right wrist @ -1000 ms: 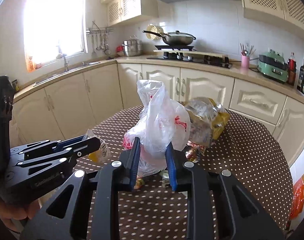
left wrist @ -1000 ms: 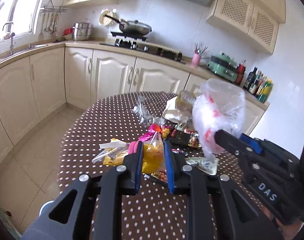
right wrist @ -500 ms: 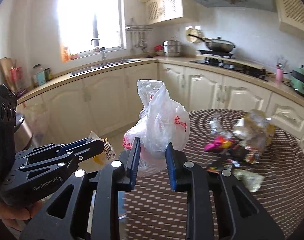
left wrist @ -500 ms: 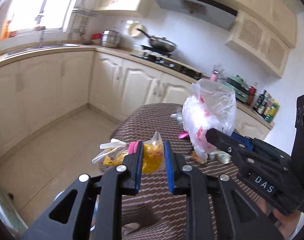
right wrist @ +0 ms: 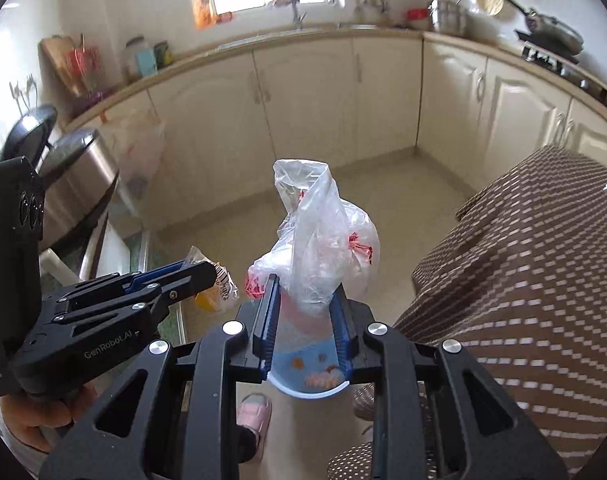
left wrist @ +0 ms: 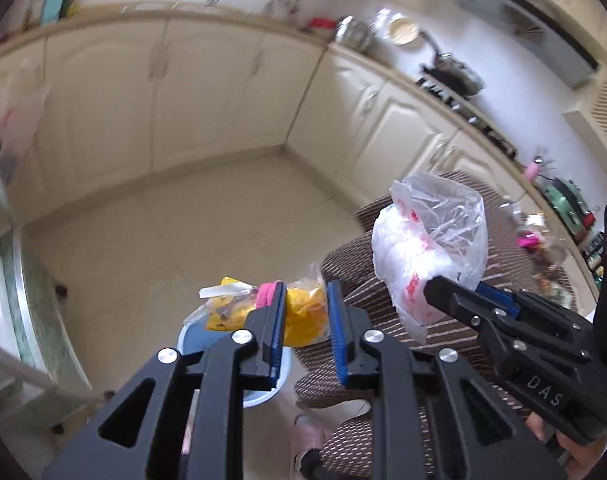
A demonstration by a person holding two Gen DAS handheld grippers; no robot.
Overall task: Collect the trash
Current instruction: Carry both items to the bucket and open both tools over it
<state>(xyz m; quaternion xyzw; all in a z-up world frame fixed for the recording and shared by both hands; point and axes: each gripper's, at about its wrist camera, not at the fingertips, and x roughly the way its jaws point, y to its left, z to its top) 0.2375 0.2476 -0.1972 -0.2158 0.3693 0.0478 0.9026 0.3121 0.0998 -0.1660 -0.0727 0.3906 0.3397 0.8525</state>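
Note:
My left gripper (left wrist: 305, 292) is shut on a bundle of yellow snack wrappers (left wrist: 303, 314) with a pink scrap and a white strip. It hangs over a round blue bin with a white rim (left wrist: 259, 398) on the floor. My right gripper (right wrist: 305, 292) is shut on a crumpled clear plastic bag with red print (right wrist: 323, 240), directly above the same bin (right wrist: 311, 394), which holds a few scraps. In the right wrist view the left gripper (right wrist: 207, 272) holds its wrappers (right wrist: 215, 292) just left of the bag. In the left wrist view the right gripper (left wrist: 443, 286) carries the bag (left wrist: 431, 236).
The table in a brown dotted cloth (right wrist: 523, 280) stands close on the right, with more wrappers (left wrist: 531, 240) on its far side. A foot in a pink slipper (right wrist: 255, 412) is beside the bin. A steel bin (right wrist: 75, 184) and cream cabinets (right wrist: 303, 92) ring the tiled floor.
Both grippers have swung off the table to the left and dropped lower, tilting down over the floor bin. Each still holds its trash.

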